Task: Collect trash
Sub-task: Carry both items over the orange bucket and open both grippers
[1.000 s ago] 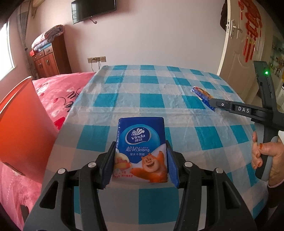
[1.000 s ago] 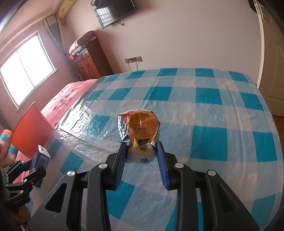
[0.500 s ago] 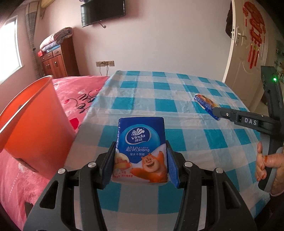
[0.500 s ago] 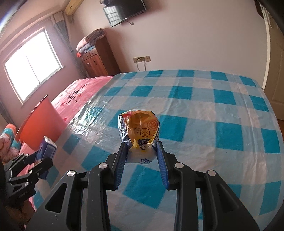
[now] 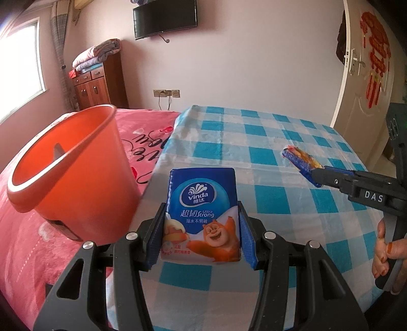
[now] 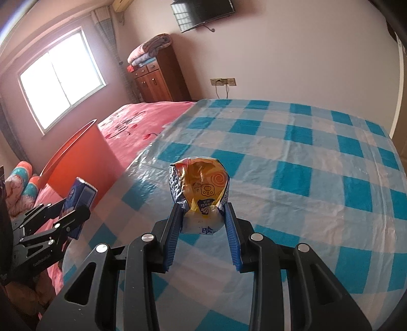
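Behind the bed, a pale wall carries a dark television point(image 5: 165, 19), and a wooden cabinet point(image 5: 98, 86) stands in the far left corner. On the pink bed point(image 5: 23, 254) at the left stands an orange bucket point(image 5: 68, 173), its mouth tilted toward the near left. To its right, a blue checked plastic cloth point(image 5: 267, 142) covers the rest of the bed.

Left tongs point(image 5: 201, 234) are closed on the lower half of a blue tissue pack point(image 5: 202, 214), which stands upright between the pads, in the air just right of the bucket. I judge the pack light and soft, with slippery film, so a hold across its flat sides is good.

Farther right, right tongs point(image 6: 203, 221) are closed on a crumpled yellow wrapper point(image 6: 199, 188), pinched at its lower end and lifted above the cloth. It looks very light and easily crushed; a pinch on the bunched part seems safest, because the loose film could slide out
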Motion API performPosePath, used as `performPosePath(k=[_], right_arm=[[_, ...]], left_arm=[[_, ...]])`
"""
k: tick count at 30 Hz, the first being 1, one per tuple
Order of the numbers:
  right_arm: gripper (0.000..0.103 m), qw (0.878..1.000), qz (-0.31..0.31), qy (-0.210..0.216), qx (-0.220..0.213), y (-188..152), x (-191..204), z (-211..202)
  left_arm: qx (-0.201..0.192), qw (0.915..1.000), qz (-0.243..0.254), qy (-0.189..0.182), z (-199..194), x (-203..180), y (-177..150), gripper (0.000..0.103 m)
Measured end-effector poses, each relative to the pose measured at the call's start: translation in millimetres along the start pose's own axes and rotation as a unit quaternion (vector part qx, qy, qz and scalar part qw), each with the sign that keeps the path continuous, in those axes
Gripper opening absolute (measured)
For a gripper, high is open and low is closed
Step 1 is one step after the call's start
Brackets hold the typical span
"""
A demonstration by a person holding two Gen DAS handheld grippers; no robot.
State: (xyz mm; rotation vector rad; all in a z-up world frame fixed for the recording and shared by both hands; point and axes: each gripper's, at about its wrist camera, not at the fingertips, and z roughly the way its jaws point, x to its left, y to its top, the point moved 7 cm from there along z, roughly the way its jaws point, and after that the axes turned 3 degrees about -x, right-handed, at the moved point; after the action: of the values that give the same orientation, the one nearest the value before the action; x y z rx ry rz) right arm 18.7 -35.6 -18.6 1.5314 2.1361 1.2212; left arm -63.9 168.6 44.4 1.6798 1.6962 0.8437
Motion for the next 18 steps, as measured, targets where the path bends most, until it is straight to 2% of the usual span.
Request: performPosePath(k=[18], right_arm=[[0.036, 0.998, -0.053, 0.019, -0.003, 13.5, 69.1, -9.2]], left_arm=[[-0.043, 0.998, -0.022, 0.041, -36.9, 55.2, 17.6, 0.053]])
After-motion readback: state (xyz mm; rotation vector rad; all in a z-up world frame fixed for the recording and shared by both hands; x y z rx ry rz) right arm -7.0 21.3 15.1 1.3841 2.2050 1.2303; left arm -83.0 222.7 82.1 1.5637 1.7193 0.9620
